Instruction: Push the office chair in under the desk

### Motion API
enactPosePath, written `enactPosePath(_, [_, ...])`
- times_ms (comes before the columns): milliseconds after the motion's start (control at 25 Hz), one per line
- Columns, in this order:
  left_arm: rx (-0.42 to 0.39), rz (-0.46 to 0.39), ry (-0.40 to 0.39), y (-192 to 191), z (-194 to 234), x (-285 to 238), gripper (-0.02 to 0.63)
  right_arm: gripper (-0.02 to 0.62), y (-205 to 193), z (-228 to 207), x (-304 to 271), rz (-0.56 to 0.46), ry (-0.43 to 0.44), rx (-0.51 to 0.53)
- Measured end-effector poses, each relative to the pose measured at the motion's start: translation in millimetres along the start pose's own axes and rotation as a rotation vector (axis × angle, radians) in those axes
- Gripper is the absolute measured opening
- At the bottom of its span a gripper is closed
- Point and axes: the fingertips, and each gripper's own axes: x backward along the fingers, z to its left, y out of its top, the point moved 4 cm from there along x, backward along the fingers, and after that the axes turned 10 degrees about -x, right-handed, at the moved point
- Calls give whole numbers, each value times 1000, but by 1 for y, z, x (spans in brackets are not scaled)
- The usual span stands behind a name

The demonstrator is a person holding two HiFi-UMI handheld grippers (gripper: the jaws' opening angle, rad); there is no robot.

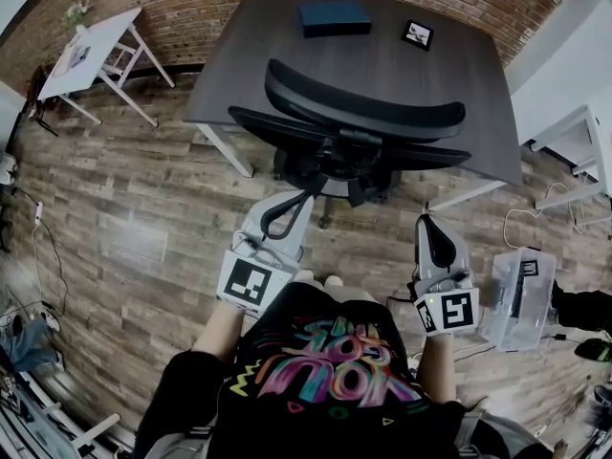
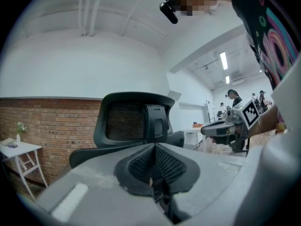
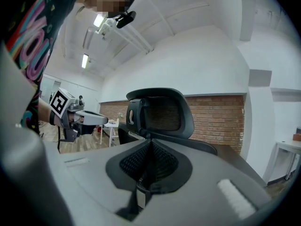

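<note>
Broadly, top down: wood floor (image 1: 143,218) fills the frame; dark desk (image 1: 382,55) sits upper centre, its near edge slanting down toward the right; office chair (image 1: 354,113) stands at that edge, centre frame, back toward the person, headrest overlapping the surface in the picture; how far the seat reaches under cannot be told, so the push looks unfinished at best.

Key relation: chair lies straight up-frame from both tongs; the long axis of its backrest runs left to right, roughly along the desk edge; a shove up-frame would carry it in.

Left tongs (image 1: 302,199) sit just below the backrest's middle, near but apart from it; judged the closer of the two. Right tongs (image 1: 427,220) lie lower right, off the backrest's right end, also apart.

Pose: both forearms reach forward from the torso at bottom centre, tongs levelled at the chair. Left gripper view shows left tongs (image 2: 154,147) clenched on nothing, headrest dead ahead; right gripper view shows right tongs (image 3: 150,144) likewise pressed together and empty.

Lesser items: white side table (image 1: 96,41) upper left; clear plastic bin (image 1: 516,299) lower right; blue box (image 1: 334,17) and small card (image 1: 417,33) on the surface.
</note>
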Motion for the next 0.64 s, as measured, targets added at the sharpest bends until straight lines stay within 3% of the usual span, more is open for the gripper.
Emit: enactPosePath(640, [-2,2,-26,-2,2,3,2,-3,5,-1,10,-29,-33,-21])
